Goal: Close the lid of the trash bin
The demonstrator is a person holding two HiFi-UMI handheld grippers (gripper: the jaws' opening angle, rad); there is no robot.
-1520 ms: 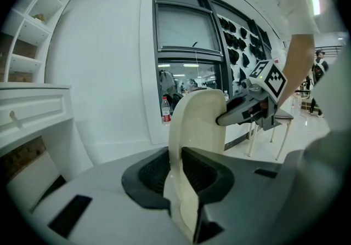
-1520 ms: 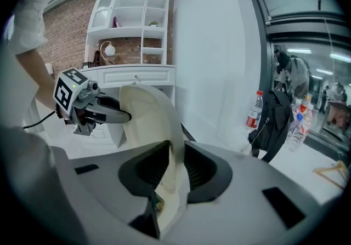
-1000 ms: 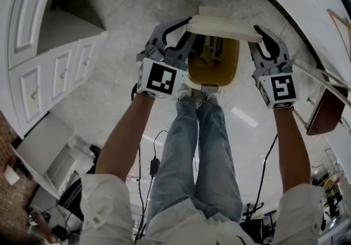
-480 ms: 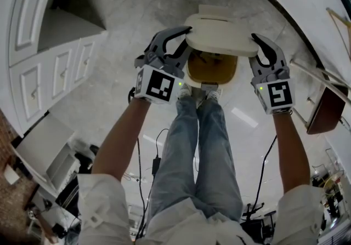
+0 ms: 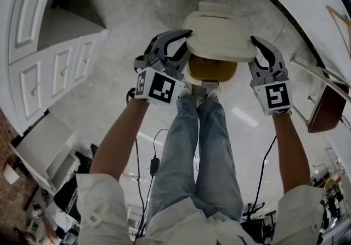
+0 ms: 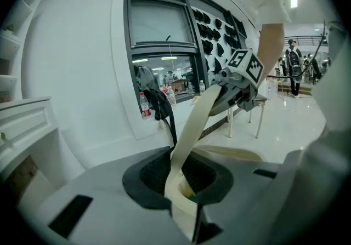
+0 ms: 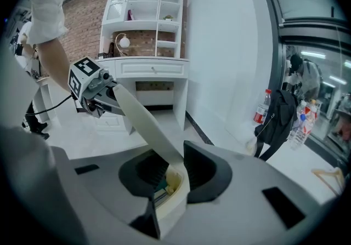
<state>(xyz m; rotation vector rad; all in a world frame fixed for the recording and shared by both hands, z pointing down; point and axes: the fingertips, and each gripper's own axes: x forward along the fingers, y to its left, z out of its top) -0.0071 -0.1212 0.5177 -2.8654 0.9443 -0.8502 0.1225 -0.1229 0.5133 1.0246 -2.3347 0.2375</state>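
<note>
The lid [image 5: 219, 33] has swung lower over the trash bin [image 5: 213, 67]. The left claw [image 5: 184, 46] and right claw [image 5: 256, 52] clamp its edges; next, lower it shut.

The lid [image 5: 219, 33] reads to me as smooth cream plastic with a soft satin sheen. The trash bin [image 5: 213, 69] under it is glossier mustard plastic. On the left gripper [image 5: 187, 45] and right gripper [image 5: 254, 51], the jaws look like matt grey plastic with black linings. The floor [image 5: 126, 3] is polished marbled stone, and the jeans [image 5: 192, 151] are blue denim.
</note>
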